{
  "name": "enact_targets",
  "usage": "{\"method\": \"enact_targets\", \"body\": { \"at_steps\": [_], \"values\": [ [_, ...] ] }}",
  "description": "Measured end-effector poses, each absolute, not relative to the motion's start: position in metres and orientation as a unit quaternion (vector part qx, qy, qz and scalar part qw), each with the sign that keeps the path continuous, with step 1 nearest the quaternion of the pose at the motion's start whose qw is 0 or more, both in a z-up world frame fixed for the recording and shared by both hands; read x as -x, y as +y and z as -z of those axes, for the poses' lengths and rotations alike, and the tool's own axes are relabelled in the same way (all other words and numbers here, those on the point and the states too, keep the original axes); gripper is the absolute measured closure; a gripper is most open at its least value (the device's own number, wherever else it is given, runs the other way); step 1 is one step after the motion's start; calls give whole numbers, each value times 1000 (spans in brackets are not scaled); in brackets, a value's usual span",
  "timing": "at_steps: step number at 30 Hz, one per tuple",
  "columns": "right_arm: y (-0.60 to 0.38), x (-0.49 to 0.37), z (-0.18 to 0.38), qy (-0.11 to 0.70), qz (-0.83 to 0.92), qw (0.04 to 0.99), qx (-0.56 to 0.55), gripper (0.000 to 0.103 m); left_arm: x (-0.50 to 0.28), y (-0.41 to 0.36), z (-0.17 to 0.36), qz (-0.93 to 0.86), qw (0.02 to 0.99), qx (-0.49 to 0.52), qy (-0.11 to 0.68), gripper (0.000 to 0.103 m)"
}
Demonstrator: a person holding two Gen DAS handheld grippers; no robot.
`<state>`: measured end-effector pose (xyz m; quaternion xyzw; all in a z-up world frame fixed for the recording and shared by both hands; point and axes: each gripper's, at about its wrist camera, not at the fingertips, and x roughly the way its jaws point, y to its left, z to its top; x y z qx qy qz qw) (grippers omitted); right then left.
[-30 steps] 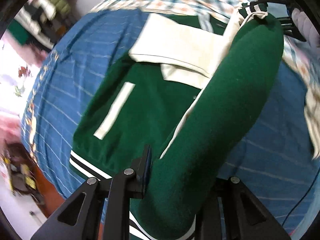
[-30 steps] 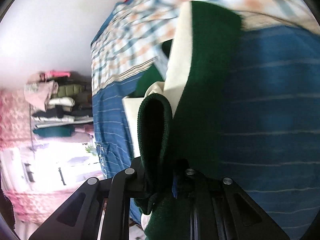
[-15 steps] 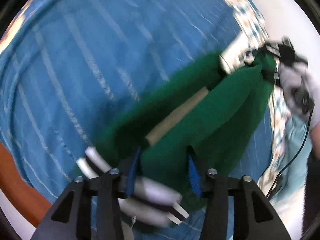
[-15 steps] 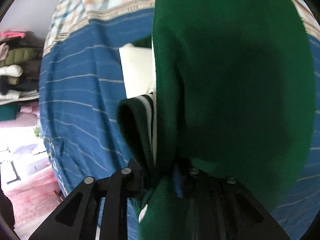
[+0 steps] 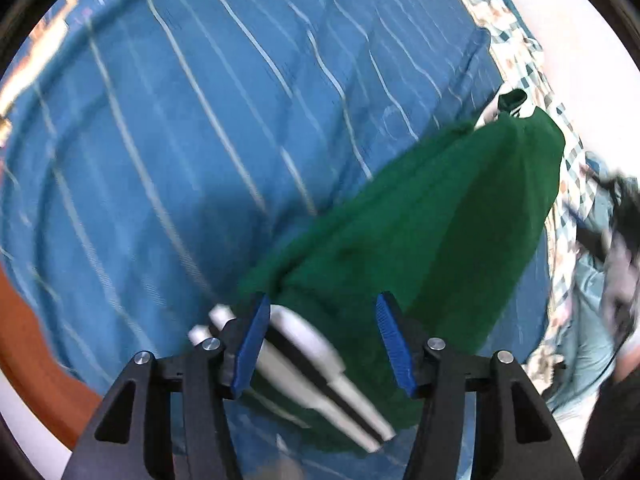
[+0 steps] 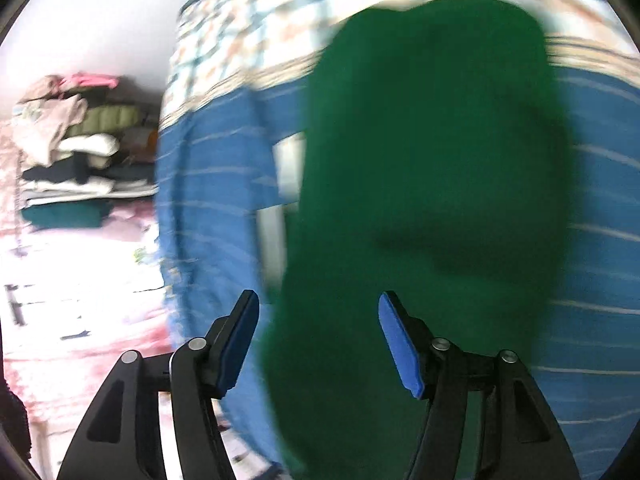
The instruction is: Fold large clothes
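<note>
We judge this to be the release at the end of a fold: both claws are letting go of the green jacket (image 5: 432, 232), which lies folded on the blue striped bedspread (image 5: 180, 120), toward its right side and running away to the plaid blanket (image 5: 516, 56) at the far edge. Starting at the left, our left gripper (image 5: 318, 340) has its jaws opening, the striped white cuff (image 5: 316, 364) between them, pads seemingly clear of it. Our right gripper (image 6: 318, 336), over the jacket's other end, is opening too, cloth between its pads, unpressed. Next we would lift both clear, then smooth or fold once more. The jacket looks thick, dark green, with cream showing at its left side.
</note>
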<state>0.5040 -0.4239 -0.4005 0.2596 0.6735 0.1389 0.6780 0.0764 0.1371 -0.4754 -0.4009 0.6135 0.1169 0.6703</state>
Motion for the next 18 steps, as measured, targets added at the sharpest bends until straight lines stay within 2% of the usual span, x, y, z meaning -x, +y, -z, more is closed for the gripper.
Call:
{"method": "enact_targets", "body": {
  "at_steps": [2, 4, 6, 8, 13, 16, 17, 18],
  "values": [
    [-471, -498, 412, 680, -116, 677, -254, 31, -87, 124, 488, -131, 681, 366, 620, 52],
    [-513, -493, 431, 688, -97, 672, -256, 29, -91, 120, 494, -155, 694, 327, 622, 73],
    [-530, -497, 454, 689, -91, 669, -266, 22, -86, 127, 495, -169, 695, 334, 614, 81],
    [-548, -504, 476, 685, -104, 660, -291, 18, -77, 139, 490, -168, 695, 357, 601, 84],
    [-548, -556, 548, 673, -164, 623, -364, 15, -81, 138, 490, -158, 699, 322, 619, 84],
    [-540, -575, 553, 647, -176, 639, -376, 13, -86, 142, 494, -161, 693, 329, 622, 84],
    [-537, -576, 547, 635, -188, 652, -369, 26, -90, 143, 494, -161, 693, 327, 622, 84],
    [-533, -574, 542, 628, -192, 664, -356, 43, -92, 144, 494, -158, 695, 320, 624, 85]
  ]
}}
